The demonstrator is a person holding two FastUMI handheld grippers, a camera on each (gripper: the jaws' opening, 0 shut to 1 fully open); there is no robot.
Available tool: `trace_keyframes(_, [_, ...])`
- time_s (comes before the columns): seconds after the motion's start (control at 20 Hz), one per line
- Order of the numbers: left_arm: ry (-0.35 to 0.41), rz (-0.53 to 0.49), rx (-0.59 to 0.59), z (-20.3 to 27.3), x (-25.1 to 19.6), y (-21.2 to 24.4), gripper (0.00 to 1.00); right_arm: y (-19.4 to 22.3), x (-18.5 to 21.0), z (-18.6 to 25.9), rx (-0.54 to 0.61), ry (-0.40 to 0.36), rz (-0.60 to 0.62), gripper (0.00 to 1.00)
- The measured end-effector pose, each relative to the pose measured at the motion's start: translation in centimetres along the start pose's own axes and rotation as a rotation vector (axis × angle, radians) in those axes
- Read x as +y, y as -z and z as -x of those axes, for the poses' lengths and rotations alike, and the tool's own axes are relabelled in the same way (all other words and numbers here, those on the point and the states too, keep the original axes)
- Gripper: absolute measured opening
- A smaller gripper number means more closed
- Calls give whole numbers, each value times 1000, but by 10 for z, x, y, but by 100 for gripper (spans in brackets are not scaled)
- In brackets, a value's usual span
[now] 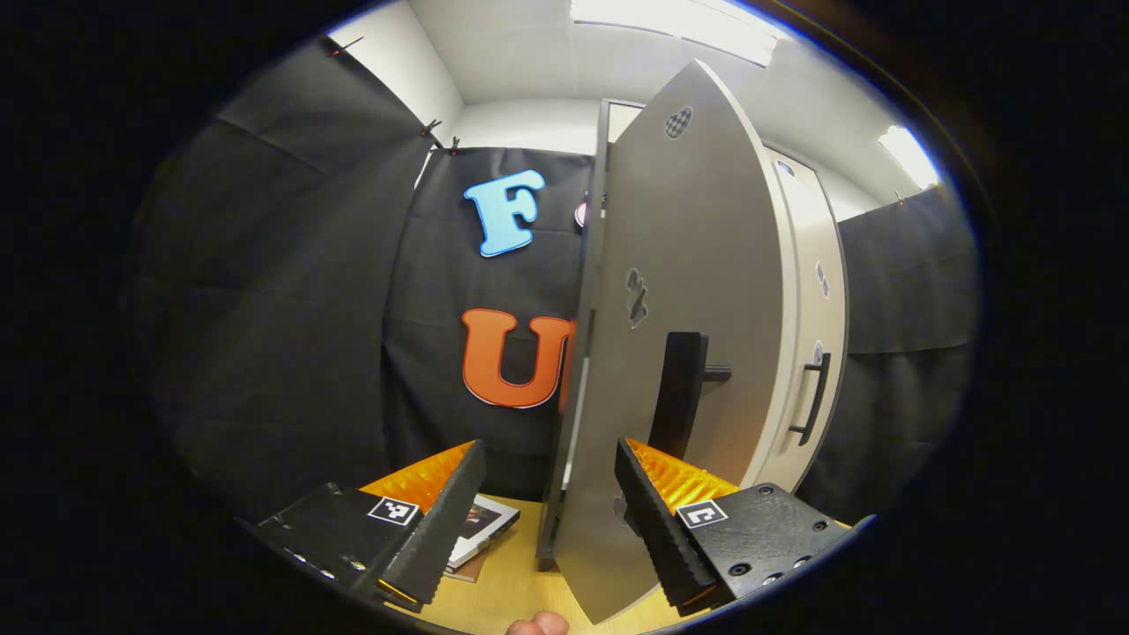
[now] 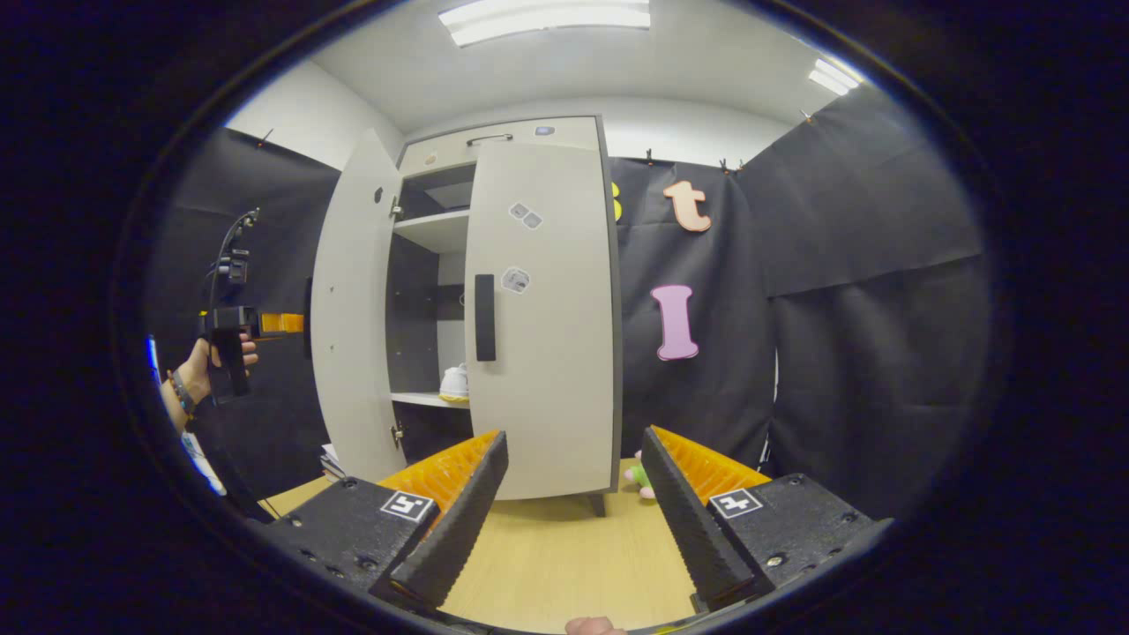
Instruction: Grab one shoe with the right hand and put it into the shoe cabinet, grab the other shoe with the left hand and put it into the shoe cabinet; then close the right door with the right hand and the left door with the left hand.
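In the left gripper view the left gripper (image 1: 549, 520) stands wide and empty, its fingers straddling the edge of the left door (image 1: 688, 353), which swings partly open with its black handle (image 1: 679, 397) just above the right-hand finger; a book (image 1: 481, 520) lies on the counter (image 1: 503, 591) beside the left-hand finger. In the right gripper view the right gripper (image 2: 573, 511) is likewise wide and holds nothing, low over the counter and apart from the shoe cabinet (image 2: 538, 132), whose right door (image 2: 547, 335) looks shut. A white shoe (image 2: 455, 383) sits on the lower shelf (image 2: 423, 399) in the gap between the doors, well beyond the right gripper, while a hand (image 2: 207, 366) holds the other gripper outside the left door.
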State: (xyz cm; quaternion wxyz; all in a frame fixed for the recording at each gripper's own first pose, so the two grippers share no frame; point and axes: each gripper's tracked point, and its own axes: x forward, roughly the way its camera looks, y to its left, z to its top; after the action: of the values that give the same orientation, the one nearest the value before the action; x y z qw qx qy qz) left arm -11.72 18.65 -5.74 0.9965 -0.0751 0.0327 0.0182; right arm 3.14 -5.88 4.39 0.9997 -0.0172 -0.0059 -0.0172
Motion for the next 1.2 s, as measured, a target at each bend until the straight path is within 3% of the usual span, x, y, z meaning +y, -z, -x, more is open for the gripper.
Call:
trace_keyframes(0.35, [107,74,5,-38,-76,12,91,2,-28,13,3,54,-3,99])
trace_keyframes(0.55, [13,51,-22,-45,-72,12,92,8,-43,23,6,83,-20,99])
trace_keyframes(0.6, [1,54,-31,-41,-71,11,92,10,-46,23,11,89,-19,94])
trace_keyframes(0.65, [-5,55,-35,-34,-71,11,92,13,-49,22,17,94,-18,99])
trace_keyframes(0.7, [-9,52,-38,-24,-70,10,92,15,-50,21,22,95,-17,94])
trace_keyframes(0.8, [-8,26,-33,-2,-74,13,92,13,-48,13,26,86,-19,99])
trace_keyframes(1.2, [-21,-153,-18,99,-109,45,92,17,-13,-6,37,21,-20,98])
